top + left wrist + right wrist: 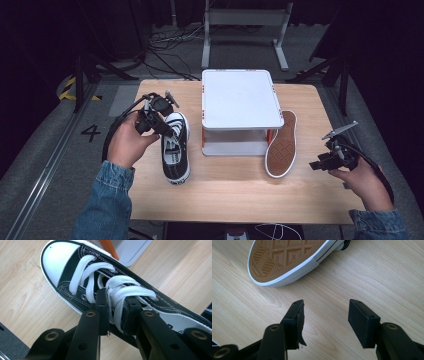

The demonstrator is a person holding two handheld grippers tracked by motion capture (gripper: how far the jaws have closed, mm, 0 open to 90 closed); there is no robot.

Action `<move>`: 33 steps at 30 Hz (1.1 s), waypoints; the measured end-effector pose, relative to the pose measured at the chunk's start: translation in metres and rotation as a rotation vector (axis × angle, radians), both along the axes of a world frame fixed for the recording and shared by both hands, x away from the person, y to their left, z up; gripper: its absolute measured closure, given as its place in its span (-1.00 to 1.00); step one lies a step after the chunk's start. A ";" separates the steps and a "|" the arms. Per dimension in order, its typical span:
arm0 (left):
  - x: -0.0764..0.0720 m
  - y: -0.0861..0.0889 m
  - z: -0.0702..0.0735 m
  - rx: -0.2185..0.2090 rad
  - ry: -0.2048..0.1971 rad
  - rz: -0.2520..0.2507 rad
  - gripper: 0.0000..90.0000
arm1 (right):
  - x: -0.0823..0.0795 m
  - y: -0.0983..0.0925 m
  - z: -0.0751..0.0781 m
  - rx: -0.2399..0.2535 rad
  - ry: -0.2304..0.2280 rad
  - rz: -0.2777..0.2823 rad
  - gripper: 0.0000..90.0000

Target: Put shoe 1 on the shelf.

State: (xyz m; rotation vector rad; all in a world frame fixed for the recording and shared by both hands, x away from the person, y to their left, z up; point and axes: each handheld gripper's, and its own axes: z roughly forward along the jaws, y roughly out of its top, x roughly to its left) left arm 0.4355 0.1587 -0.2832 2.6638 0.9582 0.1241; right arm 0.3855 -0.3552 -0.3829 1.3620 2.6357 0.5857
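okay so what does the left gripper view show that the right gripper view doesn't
The left gripper view has the left gripper shut on the white laces of the upright black sneaker, beside a corner of the white stand. The right gripper view has the open right gripper above bare wood, near the other sneaker, tan sole facing the camera. Both share the wooden table.

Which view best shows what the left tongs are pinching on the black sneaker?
The left gripper view: the left tongs close on the white laces of the black sneaker. The high view shows those tongs over the sneaker, the laces too small to judge.
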 end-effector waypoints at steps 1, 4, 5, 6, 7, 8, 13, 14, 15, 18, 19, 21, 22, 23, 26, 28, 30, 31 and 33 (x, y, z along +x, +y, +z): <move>0.001 -0.002 0.003 -0.003 -0.001 -0.018 0.75 | 0.000 0.000 0.000 0.001 -0.002 0.003 0.06; 0.006 -0.007 0.015 0.001 -0.003 -0.052 0.75 | -0.001 0.001 0.002 0.005 -0.009 0.000 0.06; 0.007 -0.008 0.019 -0.001 -0.008 -0.053 0.75 | -0.001 0.001 0.002 0.005 -0.010 0.001 0.06; 0.008 -0.009 0.022 0.005 -0.012 -0.058 0.75 | -0.002 0.001 0.002 0.006 -0.010 0.001 0.06; 0.009 -0.010 0.025 0.007 -0.018 -0.051 0.75 | -0.002 0.000 0.002 0.002 -0.006 -0.002 0.06; 0.010 -0.012 0.030 0.011 -0.025 -0.050 0.75 | -0.002 0.000 0.001 0.003 -0.004 0.001 0.06; 0.018 -0.013 0.043 0.015 -0.043 -0.035 0.75 | -0.004 -0.002 0.001 0.004 -0.002 -0.008 0.06; 0.020 -0.013 0.047 0.011 -0.045 -0.030 0.75 | -0.005 -0.003 0.001 0.006 -0.004 -0.009 0.06; 0.022 -0.013 0.049 0.010 -0.046 -0.028 0.75 | -0.005 -0.004 0.002 0.005 -0.006 -0.009 0.06; 0.027 -0.014 0.057 0.006 -0.055 -0.024 0.75 | -0.007 -0.006 0.001 0.007 -0.005 -0.016 0.06; 0.029 -0.015 0.060 0.010 -0.060 -0.023 0.75 | -0.008 -0.007 0.001 0.006 -0.003 -0.021 0.06; 0.031 -0.017 0.063 0.010 -0.066 -0.021 0.75 | -0.009 -0.009 0.000 0.004 -0.003 -0.023 0.06; 0.033 -0.017 0.066 0.009 -0.069 -0.020 0.75 | -0.009 -0.009 0.000 0.004 -0.003 -0.024 0.06; 0.035 -0.018 0.069 0.008 -0.072 -0.024 0.74 | -0.010 -0.010 0.000 0.009 -0.004 -0.027 0.06; 0.038 -0.018 0.075 0.003 -0.076 -0.020 0.75 | -0.012 -0.011 0.000 0.007 -0.005 -0.025 0.06; 0.040 -0.018 0.080 0.001 -0.077 -0.017 0.74 | -0.013 -0.012 0.000 0.008 -0.001 -0.033 0.06; 0.044 -0.021 0.089 0.007 -0.090 -0.015 0.74 | -0.014 -0.014 0.001 0.011 -0.005 -0.038 0.06; 0.044 -0.021 0.089 0.007 -0.090 -0.015 0.74 | -0.014 -0.014 0.001 0.011 -0.005 -0.038 0.06; 0.046 -0.023 0.093 0.009 -0.100 -0.012 0.75 | -0.015 -0.015 0.000 0.011 -0.005 -0.040 0.06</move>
